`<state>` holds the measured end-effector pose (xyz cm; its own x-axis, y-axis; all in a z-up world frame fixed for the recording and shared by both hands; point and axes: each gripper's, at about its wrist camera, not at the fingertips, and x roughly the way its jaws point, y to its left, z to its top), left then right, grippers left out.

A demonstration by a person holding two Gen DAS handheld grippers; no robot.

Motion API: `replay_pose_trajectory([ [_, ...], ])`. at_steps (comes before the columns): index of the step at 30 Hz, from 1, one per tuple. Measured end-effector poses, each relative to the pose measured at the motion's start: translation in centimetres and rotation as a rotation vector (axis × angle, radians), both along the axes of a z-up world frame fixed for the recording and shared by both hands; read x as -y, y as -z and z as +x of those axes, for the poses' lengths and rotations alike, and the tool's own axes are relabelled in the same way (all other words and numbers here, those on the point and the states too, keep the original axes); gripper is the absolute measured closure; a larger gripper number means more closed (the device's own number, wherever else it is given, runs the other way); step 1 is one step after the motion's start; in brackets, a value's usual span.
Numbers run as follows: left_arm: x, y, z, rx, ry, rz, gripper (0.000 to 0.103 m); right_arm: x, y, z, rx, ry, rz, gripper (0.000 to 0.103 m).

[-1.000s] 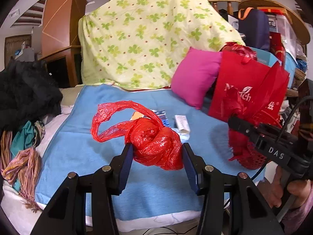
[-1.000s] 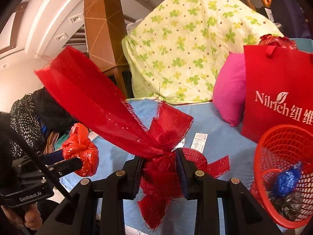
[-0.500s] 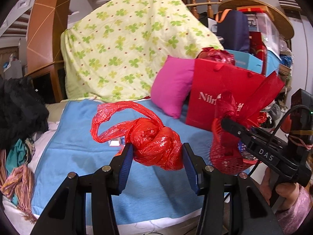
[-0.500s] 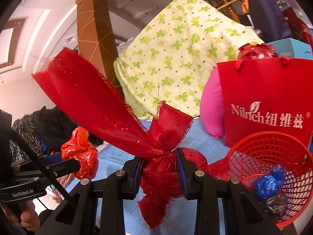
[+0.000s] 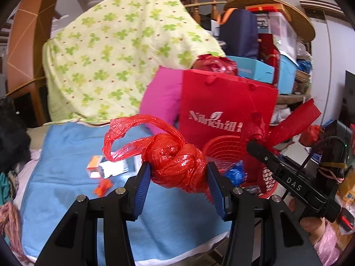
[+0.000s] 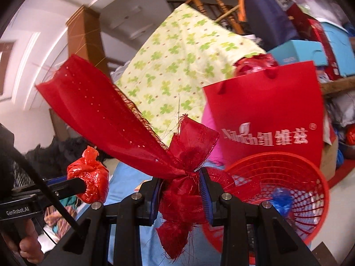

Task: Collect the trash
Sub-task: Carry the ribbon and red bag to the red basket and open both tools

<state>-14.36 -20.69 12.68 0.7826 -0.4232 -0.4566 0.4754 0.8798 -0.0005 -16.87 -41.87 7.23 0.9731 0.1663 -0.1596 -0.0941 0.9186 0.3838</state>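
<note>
Basket (image 6: pixel 306 177) mouth open; red bag (image 6: pixel 266 110) close behind

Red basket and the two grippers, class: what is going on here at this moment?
A person is collecting trash with a gripper in each hand. The left gripper is shut on a knotted red plastic bag; the right gripper is shut on a red ribbon bow. Both are held in the air near the red basket, which stands in front of a red paper bag and already holds a blue wrapper. More scraps lie on the blue blanket.
</note>
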Motion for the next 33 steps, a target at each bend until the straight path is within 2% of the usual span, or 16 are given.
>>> replay_pose_trajectory([
  [3,2.3,-0.3,0.6,-0.002,0.047,-0.002,0.05,2.5,0.3,-0.5,0.006,0.045,0.059,0.069],
  [8,6.2,-0.3,2.1,-0.043,0.13,-0.016,0.049,6.9,1.2,-1.0,-0.001,0.099,0.215,0.069],
  [15,11.5,1.3,4.9,-0.099,0.199,0.002,0.049,10.4,3.2,-0.1,-0.072,0.142,0.38,0.067],
  [17,12.7,1.9,5.6,-0.108,0.214,0.019,0.045,11.3,3.5,0.8,-0.102,0.153,0.403,0.066],
  [19,14.1,2.8,6.6,-0.126,0.227,0.052,0.035,12.0,4.1,1.5,-0.135,0.16,0.431,0.064],
  [20,14.4,3.2,6.9,-0.133,0.226,0.064,0.035,12.3,4.4,1.9,-0.161,0.166,0.446,0.052],
  [21,14.6,3.4,7.2,-0.14,0.228,0.073,0.035,12.5,4.7,2.1,-0.178,0.176,0.464,0.031],
  [22,14.8,3.8,7.4,-0.151,0.226,0.087,0.035,12.7,4.9,2.2,-0.18,0.191,0.475,0.029],
  [27,12.0,4.3,7.5,-0.166,0.204,0.073,0.034,12.5,4.5,1.8,-0.138,0.216,0.474,0.029],
  [30,8.7,4.4,7.5,-0.169,0.158,0.057,0.033,10.9,3.1,1.5,-0.09,0.248,0.388,0.029],
  [33,4.6,4.9,7.4,-0.196,0.104,0.033,0.032,8.4,1.7,1.4,-0.038,0.215,0.308,0.029],
])
